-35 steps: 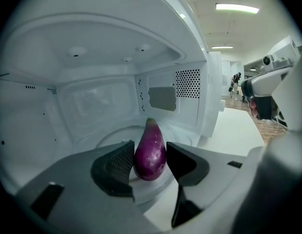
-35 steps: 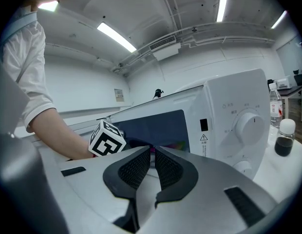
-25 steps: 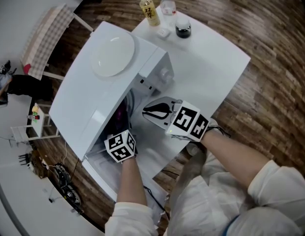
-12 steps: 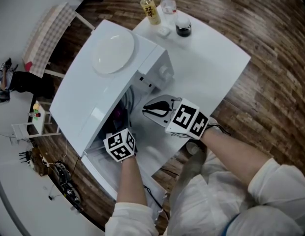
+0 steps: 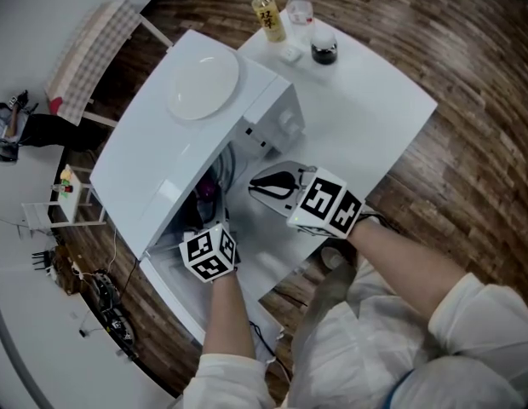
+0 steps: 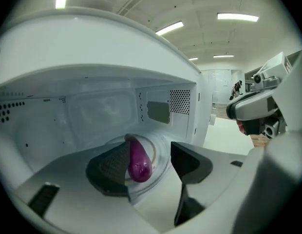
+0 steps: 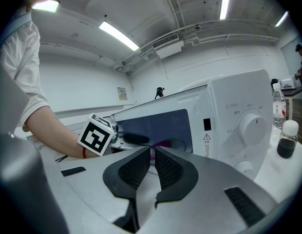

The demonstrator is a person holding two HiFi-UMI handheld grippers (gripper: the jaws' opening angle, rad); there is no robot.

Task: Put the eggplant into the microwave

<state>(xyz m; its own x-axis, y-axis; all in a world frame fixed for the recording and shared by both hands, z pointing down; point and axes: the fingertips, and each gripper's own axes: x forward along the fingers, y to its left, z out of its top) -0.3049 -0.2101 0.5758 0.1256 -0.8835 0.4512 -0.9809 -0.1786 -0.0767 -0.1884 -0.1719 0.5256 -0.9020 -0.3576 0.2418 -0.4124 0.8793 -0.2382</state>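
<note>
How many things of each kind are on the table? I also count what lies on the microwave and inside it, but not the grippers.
Microwave: 1
Plate: 1
Eggplant: 1
Bottles: 2, one yellow and one clear
Dark jar: 1
Small white item: 1
Total: 7

The left gripper (image 6: 151, 172)'s jaws have just been opening. The eggplant (image 6: 139, 161) lies loose between them on the turntable (image 6: 161, 149).
</note>
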